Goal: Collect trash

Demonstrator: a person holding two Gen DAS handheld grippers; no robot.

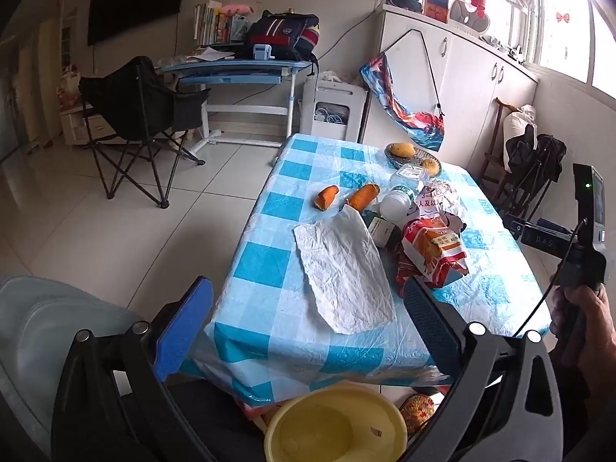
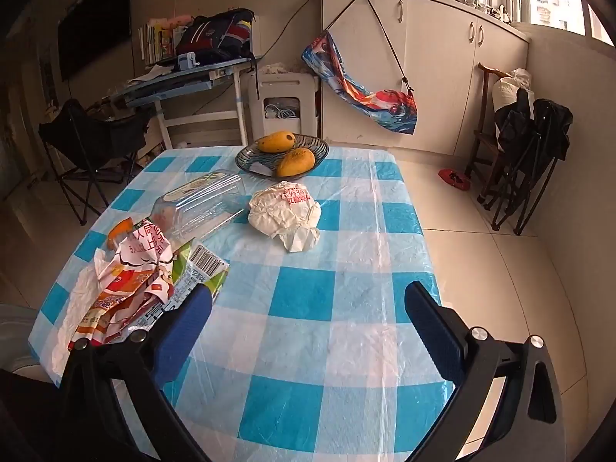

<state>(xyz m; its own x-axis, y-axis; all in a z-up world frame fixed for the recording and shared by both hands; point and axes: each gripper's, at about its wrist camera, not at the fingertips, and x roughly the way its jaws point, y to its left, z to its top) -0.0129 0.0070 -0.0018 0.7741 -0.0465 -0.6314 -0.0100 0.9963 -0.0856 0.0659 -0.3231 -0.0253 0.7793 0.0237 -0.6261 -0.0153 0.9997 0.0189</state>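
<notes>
Since both jaws gape wide with nothing between them, collecting looks barely begun. Below the table's near edge sits a yellow basin [image 1: 335, 423], likely the bin. The left hand-held gripper [image 1: 304, 331] hovers over the white paper [image 1: 342, 269] at that edge; the right hand-held gripper [image 2: 308, 335] faces bare cloth. Farther in lie wrappers [image 2: 131, 285], a bottle [image 2: 204, 204], and a crumpled ball [image 2: 285, 211]. Next: lower, pinch the paper.
</notes>
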